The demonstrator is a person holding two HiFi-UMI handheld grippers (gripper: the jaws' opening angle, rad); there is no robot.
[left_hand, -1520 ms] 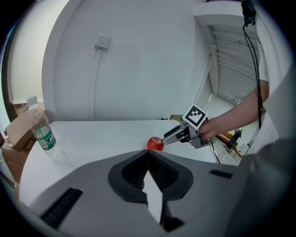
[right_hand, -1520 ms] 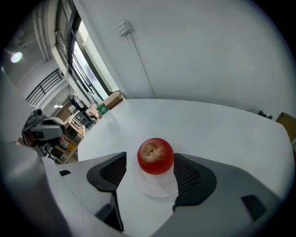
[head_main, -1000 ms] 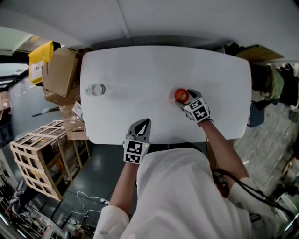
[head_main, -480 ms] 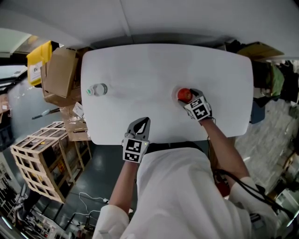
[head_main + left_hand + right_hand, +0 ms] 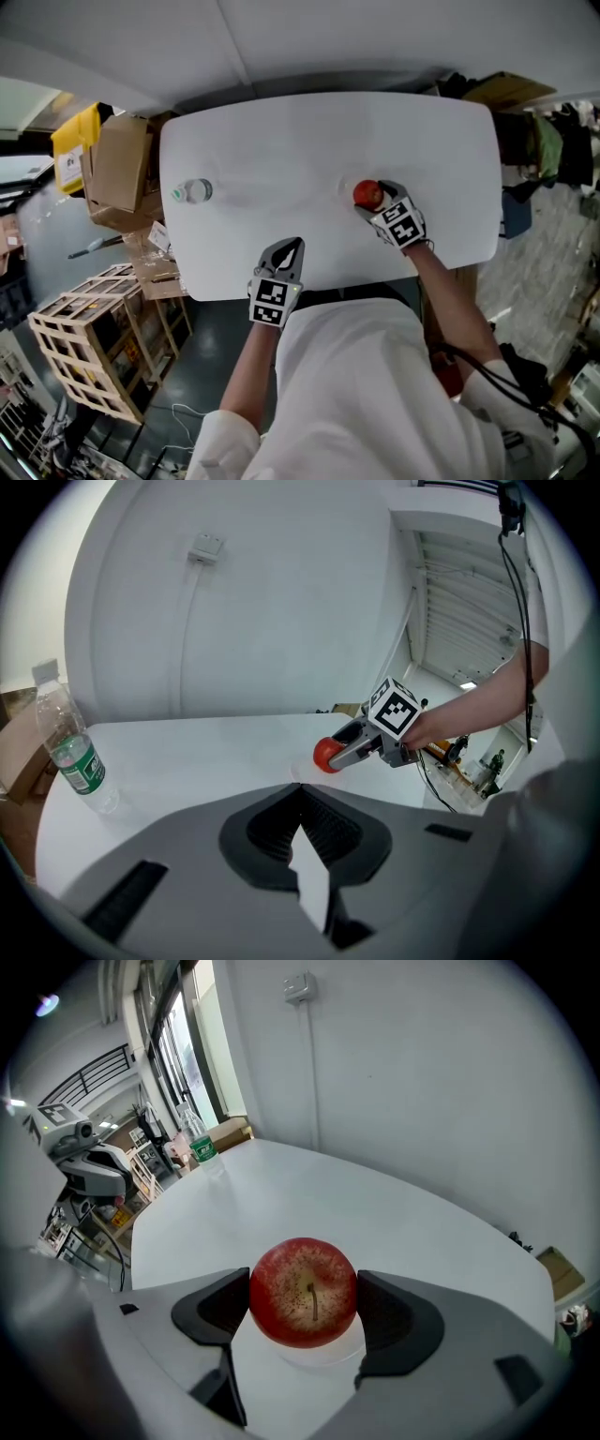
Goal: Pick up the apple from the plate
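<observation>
The white table (image 5: 309, 141) filled the middle of the head view, with a wooden crate (image 5: 89, 352) and a cardboard box (image 5: 117, 169) on the floor off its left end. The right gripper (image 5: 373, 199) reached over the table's right half, its jaws clamped on either side of the red apple (image 5: 303, 1291). The left gripper (image 5: 286, 251) hung at the near edge with its jaws pressed together and nothing between them. A water bottle (image 5: 192, 191) stood upright toward the left end. The pale plate (image 5: 323, 1354) lay directly under the apple, which seemed to sit just above it, though contact was hard to judge.
</observation>
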